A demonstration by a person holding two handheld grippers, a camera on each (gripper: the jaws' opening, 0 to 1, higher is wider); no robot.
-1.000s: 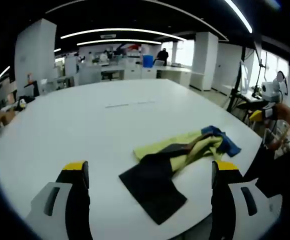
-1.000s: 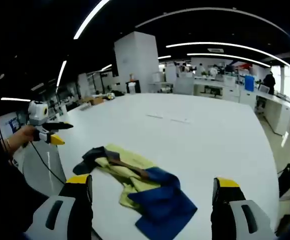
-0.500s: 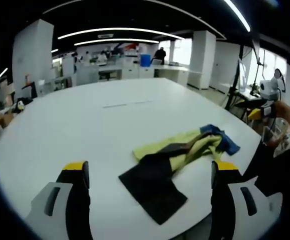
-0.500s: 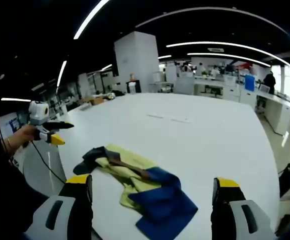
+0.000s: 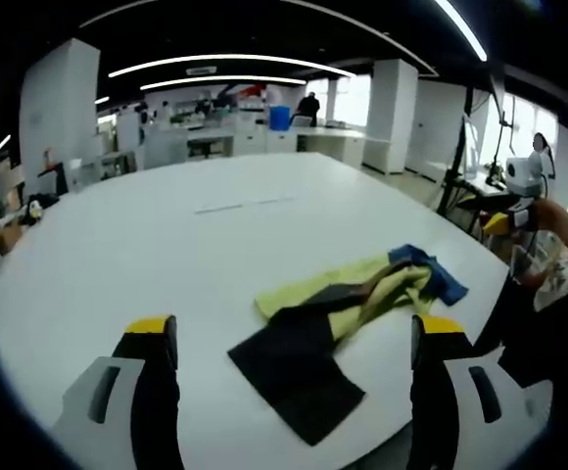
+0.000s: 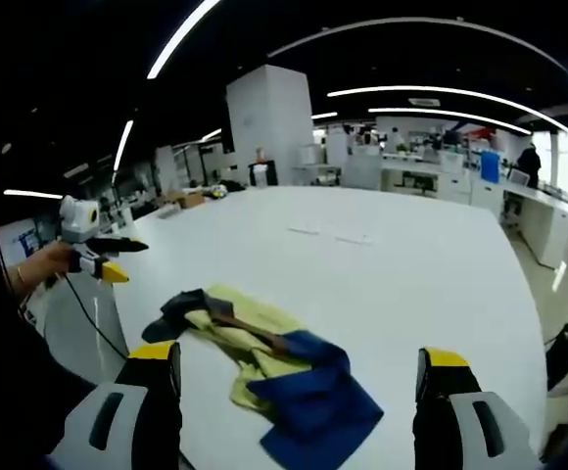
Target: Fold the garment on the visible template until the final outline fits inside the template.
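Barely shifted since a second ago: both views drift a touch, garment lying in the same crumpled heap, so no fold begun yet.

Nearest to the garment in the left gripper view, left gripper (image 5: 289,338) with jaws spread wide and nothing between them, hanging above the near edge of the white table (image 5: 118,255). Just beyond those jaws, garment (image 5: 338,318): dark panel closest, yellow cloth bunched behind it, blue part at the far end. Past the garment's blue end, off the table's edge, right gripper (image 5: 521,196) held up in a hand, well apart from the cloth.

Same order from the other side: right gripper (image 6: 299,377) equally wide open and empty, garment (image 6: 274,367) just ahead with blue cloth nearest and the dark end farthest. Beyond the dark end, left gripper (image 6: 93,250) raised in a hand, clear of the cloth.

Farther across the table from the garment, two thin pale strips (image 6: 333,235), too small to identify; no template outline distinguishable around the garment. Judged at the very start: garment needing spreading flat before any fold.
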